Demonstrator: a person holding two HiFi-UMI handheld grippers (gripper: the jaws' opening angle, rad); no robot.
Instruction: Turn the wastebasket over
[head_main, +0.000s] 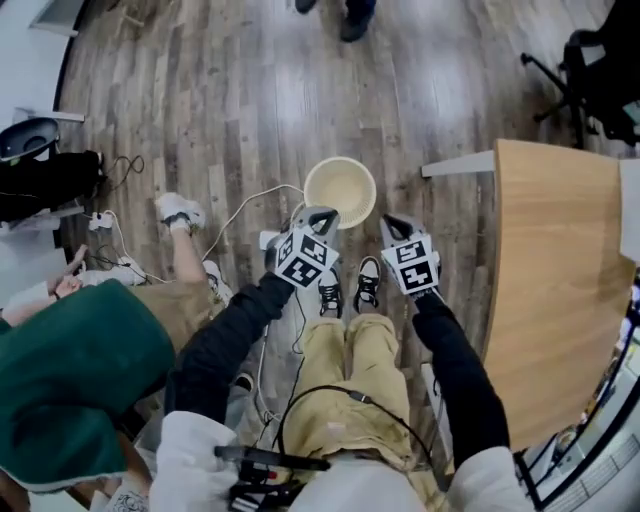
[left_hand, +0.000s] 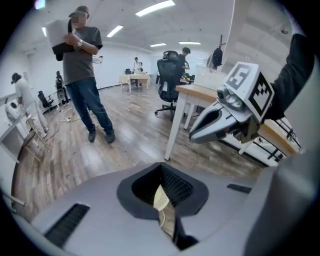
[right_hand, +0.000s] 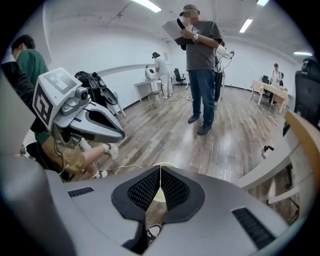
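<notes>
A cream, round wastebasket (head_main: 340, 190) stands on the wood floor with its open mouth facing up, just ahead of the person's shoes. Both grippers hang well above it, side by side. My left gripper (head_main: 318, 218) is shut with nothing between its pads; in its own view a sliver of the wastebasket (left_hand: 160, 197) shows through the slit behind the closed tips (left_hand: 161, 167). My right gripper (head_main: 395, 228) is also shut and empty, its tips (right_hand: 160, 170) meeting over a strip of the wastebasket (right_hand: 158, 196). Neither touches the basket.
A wooden table (head_main: 560, 290) stands at the right, an office chair (head_main: 600, 70) beyond it. A person in a green top (head_main: 80, 350) sits on the floor at the left among white cables (head_main: 250, 210). Another person (left_hand: 82, 65) stands further off, reading.
</notes>
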